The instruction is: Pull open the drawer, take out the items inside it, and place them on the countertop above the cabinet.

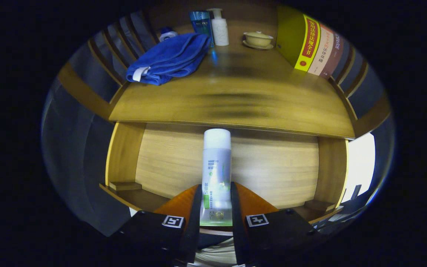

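The tongs (216, 207) are clamped on a slim white bottle (216, 174), one dark finger pressing each side; the fingers cover the lower edges of the bottle and its base is cut off from sight. The bottle stands upright between the fingers, its rounded white cap just below the front edge of the wooden worktop (235, 100), in front of the open drawer (258, 167) with its pale, fine-grained panel. The worktop's smooth surface looks blurred. On it, well beyond the bottle, lie a soft folded blue towel (169, 59), a blue bottle (201, 21) and a white pump bottle (219, 27) partly cut off at the top, a lidded cream cup on a saucer (258, 39), and upright books (317, 46).
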### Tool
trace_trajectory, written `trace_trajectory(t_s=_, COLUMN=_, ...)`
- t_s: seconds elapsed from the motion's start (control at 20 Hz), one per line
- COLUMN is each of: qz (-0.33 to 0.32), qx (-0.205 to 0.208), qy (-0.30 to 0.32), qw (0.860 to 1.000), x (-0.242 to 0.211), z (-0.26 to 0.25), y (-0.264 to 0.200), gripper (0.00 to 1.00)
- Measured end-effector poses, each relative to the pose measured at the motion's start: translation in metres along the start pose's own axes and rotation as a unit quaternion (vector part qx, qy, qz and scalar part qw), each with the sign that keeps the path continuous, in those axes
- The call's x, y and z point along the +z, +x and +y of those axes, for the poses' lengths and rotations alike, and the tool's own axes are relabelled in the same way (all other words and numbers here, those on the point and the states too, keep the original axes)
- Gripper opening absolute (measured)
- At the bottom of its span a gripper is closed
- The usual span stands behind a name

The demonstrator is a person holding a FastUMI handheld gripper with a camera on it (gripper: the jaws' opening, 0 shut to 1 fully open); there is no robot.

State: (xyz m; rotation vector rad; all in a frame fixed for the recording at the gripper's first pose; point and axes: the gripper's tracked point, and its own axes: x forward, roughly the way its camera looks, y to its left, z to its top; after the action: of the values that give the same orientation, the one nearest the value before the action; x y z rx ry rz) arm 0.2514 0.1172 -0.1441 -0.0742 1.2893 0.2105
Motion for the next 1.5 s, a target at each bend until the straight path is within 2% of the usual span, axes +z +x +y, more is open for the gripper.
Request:
trace_trajectory(t_s=0.15, qz=-0.087, qx=-0.005, qy=-0.004, qw=0.996, x=0.044, z=-0.004, y=-0.034, gripper=0.47)
trace_trajectory(t_s=0.3, qz=-0.194, qx=-0.029, qy=-0.003, qw=0.98, x=0.118, z=-0.016, y=-0.053, gripper=0.47)
trace_trajectory(t_s=0.4, qz=-0.229, qx=-0.041, qy=0.001, qw=0.973, x=0.15, z=-0.022, y=-0.047, gripper=0.47)
trace_trajectory(t_s=0.6, qz=-0.236, qx=-0.031, qy=0.027, qw=0.971, x=0.18, z=-0.017, y=-0.011, gripper=0.47)
trace_trajectory(t_s=0.75, qz=-0.205, qx=-0.047, qy=0.024, qw=0.977, x=0.181, z=-0.024, y=0.016, gripper=0.47)
trace_trajectory(t_s=1.1, qz=-0.189, qx=-0.065, qy=0.046, qw=0.979, x=0.184, z=-0.04, y=0.048, gripper=0.48)
trace_trajectory(t_s=1.2, qz=-0.193, qx=-0.063, qy=0.045, qw=0.978, x=0.186, z=-0.041, y=0.051, gripper=0.58)
trace_trajectory(t_s=1.35, qz=-0.198, qx=-0.059, qy=0.04, qw=0.978, x=0.186, z=-0.039, y=0.049, gripper=0.63)
trace_trajectory(t_s=1.5, qz=-0.201, qx=-0.06, qy=0.041, qw=0.977, x=0.184, z=-0.038, y=0.048, gripper=0.78)
